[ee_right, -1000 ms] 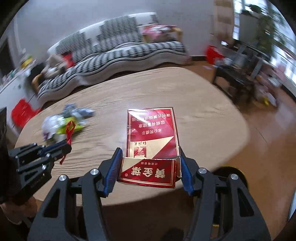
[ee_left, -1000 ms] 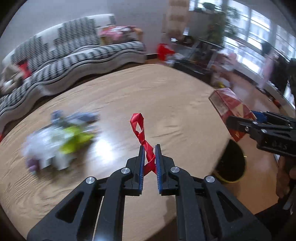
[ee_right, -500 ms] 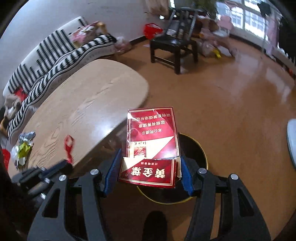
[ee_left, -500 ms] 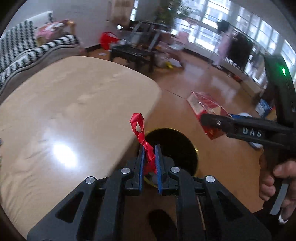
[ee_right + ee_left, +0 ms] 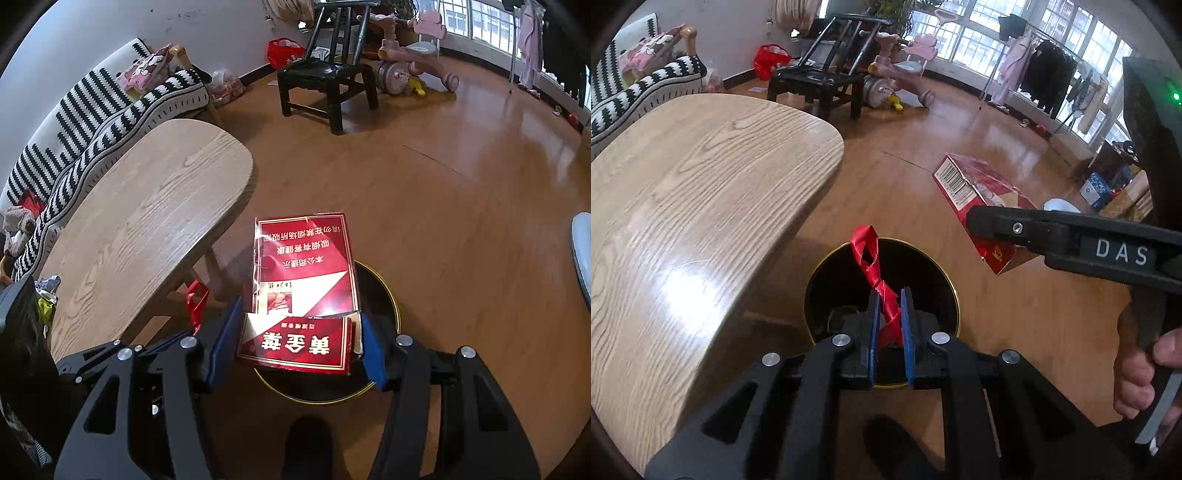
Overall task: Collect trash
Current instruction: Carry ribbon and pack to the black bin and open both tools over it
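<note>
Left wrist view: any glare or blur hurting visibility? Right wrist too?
Left wrist: sharp; window glare patch on the wooden table, bin interior dark, ribbon clear. Right wrist: sharp; glossy sheen on the red carton, text readable; heavy fisheye bending in both.

The bin (image 5: 882,317) stands on the floor (image 5: 1015,325) just right of the desk (image 5: 701,192). The left tool (image 5: 890,321) holds a ribbon (image 5: 875,273) over it; the right tool (image 5: 295,339) holds a box (image 5: 303,273) above its rim. A chair (image 5: 325,81) stands behind.
</note>
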A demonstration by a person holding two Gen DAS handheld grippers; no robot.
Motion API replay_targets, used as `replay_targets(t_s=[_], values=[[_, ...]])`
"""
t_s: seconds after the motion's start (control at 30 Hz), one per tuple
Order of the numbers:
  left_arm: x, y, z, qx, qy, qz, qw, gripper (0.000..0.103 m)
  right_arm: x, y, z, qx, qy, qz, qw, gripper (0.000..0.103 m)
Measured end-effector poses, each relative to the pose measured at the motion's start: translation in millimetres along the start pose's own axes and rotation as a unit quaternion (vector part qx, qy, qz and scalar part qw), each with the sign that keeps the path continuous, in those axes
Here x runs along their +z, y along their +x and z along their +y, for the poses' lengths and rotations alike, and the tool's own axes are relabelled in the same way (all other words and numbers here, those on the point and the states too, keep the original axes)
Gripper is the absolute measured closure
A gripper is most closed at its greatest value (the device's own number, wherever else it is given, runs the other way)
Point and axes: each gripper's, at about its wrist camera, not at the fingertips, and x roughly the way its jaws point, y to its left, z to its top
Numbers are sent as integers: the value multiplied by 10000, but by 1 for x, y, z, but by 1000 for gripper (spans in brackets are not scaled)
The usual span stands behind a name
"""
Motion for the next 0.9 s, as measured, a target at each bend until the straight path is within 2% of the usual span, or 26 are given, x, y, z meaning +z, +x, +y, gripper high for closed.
replay_targets(t_s=[0.3, 0.4, 0.47, 0.5, 0.53, 0.57, 0.73, 0.83, 0.9], values=[[10, 18, -1, -183, 24, 92, 9998, 92, -2, 1, -5, -38, 53, 18, 10000, 45], [10, 22, 1, -195, 19, 116, 9997, 89, 0, 2, -8, -55, 139, 20, 9999, 40], [5, 21, 5, -217, -23, 118, 9997, 69, 0, 2, -9, -115, 189, -1, 9998, 38], [5, 20, 7, -199, -62, 79, 9998, 49, 0, 2, -11, -126, 218, -31, 9997, 38], [4, 18, 7, -188, -81, 20, 9998, 35, 0, 0, -12, -108, 250, -62, 9996, 35], [5, 15, 7, -178, -93, -37, 9998, 33, 0, 0, -13, -84, 268, -69, 9996, 31], [4, 7, 11, -124, -205, -117, 9996, 24, 0, 0, -9, -63, 225, -61, 9997, 28], [2, -4, 17, -75, -274, -174, 9994, 13, 1, -2, 0, -97, 132, -120, 9998, 21], [-2, -15, 23, 54, -260, -247, 9993, 11, 2, -2, 9, -135, 10, -163, 9998, 19]])
